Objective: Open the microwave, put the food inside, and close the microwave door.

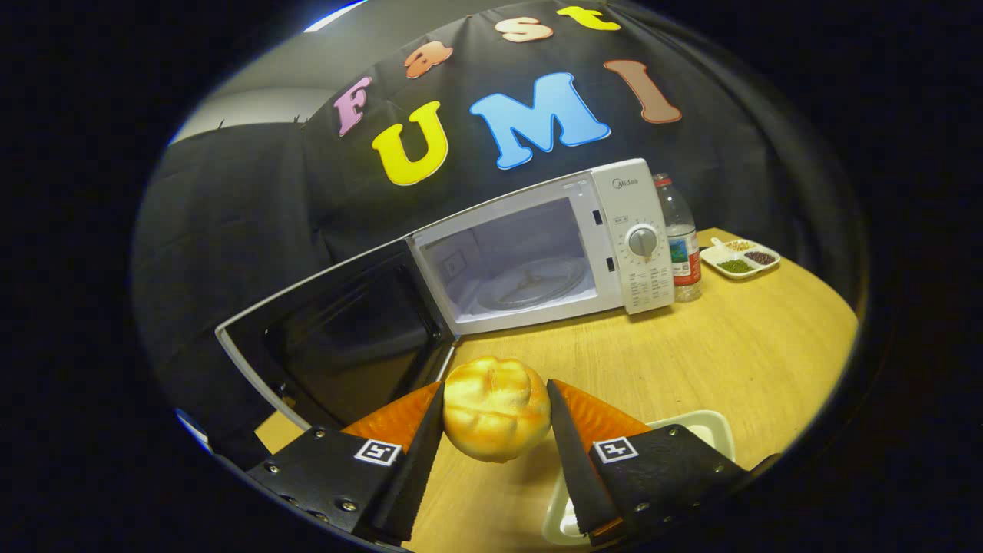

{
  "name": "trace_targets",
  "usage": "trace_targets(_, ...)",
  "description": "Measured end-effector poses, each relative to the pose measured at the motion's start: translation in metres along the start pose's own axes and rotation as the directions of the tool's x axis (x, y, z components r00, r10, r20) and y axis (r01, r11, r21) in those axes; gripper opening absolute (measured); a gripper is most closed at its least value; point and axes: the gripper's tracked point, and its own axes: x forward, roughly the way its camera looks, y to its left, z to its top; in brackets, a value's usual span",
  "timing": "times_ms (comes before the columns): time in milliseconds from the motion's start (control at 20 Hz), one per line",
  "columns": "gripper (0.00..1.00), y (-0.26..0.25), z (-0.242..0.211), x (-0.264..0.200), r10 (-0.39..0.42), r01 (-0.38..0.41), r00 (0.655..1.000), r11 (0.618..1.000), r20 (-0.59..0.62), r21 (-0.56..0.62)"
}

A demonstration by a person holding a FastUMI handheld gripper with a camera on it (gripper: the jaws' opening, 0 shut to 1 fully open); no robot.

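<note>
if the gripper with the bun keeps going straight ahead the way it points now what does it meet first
Most likely the microwave: the gripper, shut on the bun, points over bare table toward the lower front edge below its open cavity, just right of the swung-open door. Depth is hard to judge, so it might clear the sill.

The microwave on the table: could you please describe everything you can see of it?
The microwave is a white countertop box, looking like painted metal and plastic, standing upright on the wooden table beyond the tool. Its dark-windowed door is swung wide open on the hinge side. The pale cavity holds a round glass turntable and no food. The control panel carries a round dial above printed markings. A water bottle stands close beside that panel.
</note>
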Motion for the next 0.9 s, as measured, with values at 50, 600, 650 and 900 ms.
trace_targets(50, 0.76, 0.003, 0.004, 0.007, -0.002, 0.002, 1.0, 0.999, 0.003, 0.035)
trace_targets(600, 0.76, 0.005, 0.051, 0.093, -0.081, 0.071, 0.994, 0.989, 0.075, 0.128)
trace_targets(650, 0.76, 0.005, 0.056, 0.1, -0.094, 0.081, 0.992, 0.988, 0.09, 0.134)
trace_targets(900, 0.76, 0.012, 0.074, 0.149, -0.098, 0.073, 0.987, 0.98, 0.13, 0.187)
